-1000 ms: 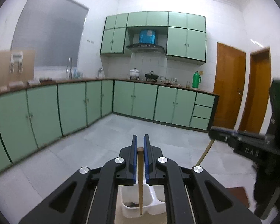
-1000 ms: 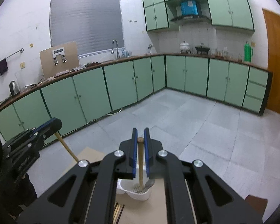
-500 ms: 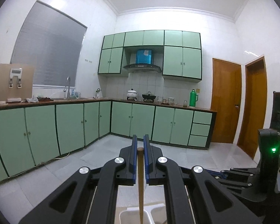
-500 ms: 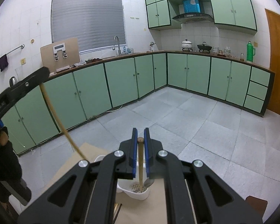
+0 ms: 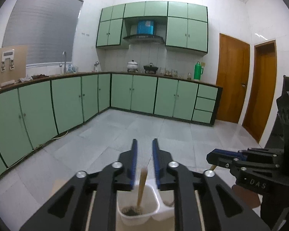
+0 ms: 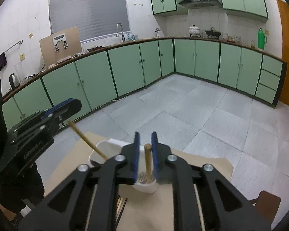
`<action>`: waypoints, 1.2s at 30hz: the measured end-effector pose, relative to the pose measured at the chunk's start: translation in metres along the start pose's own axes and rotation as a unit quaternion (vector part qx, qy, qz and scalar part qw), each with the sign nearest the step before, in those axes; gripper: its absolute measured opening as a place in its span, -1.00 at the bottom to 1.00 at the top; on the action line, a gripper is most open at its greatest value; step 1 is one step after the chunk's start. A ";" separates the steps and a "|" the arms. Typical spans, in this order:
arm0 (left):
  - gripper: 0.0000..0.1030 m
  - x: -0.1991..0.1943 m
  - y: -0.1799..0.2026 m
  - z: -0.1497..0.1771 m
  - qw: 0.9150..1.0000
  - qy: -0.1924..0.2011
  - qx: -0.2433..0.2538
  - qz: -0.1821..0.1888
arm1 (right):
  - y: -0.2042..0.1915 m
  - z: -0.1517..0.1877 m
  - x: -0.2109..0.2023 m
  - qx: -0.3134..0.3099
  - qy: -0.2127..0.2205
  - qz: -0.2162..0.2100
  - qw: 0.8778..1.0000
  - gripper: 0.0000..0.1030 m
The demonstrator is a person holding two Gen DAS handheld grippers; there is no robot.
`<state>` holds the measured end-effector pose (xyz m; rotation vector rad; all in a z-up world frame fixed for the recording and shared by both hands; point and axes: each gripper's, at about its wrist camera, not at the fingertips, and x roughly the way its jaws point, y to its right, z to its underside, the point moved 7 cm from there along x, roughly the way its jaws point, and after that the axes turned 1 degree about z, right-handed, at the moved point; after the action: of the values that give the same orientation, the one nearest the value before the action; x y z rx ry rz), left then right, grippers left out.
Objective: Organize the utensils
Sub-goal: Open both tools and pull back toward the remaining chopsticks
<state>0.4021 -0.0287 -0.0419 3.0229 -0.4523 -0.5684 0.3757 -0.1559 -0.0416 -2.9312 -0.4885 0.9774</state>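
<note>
The lower end of the wooden stick (image 5: 141,186) between the left gripper (image 5: 144,161) fingers blurs into a dark smear at the bottom of the white holder (image 5: 125,214), so what lies there cannot be told. The holder's near wall is cut off by the frame edge. In the right wrist view, the right gripper (image 6: 145,154) body hides most of the holder's compartments; the second stick (image 6: 148,165) ends among what may be a perforated utensil, too small to identify.
</note>
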 end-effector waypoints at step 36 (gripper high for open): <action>0.41 -0.132 -0.026 0.288 0.961 -0.267 -0.012 -0.066 | -0.069 0.307 -0.069 0.022 -0.133 0.045 0.990 0.48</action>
<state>0.1874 0.0402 -0.2663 2.8555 -0.2484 -1.3990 0.1232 -0.1370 -0.2411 -2.8194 -0.3354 1.3806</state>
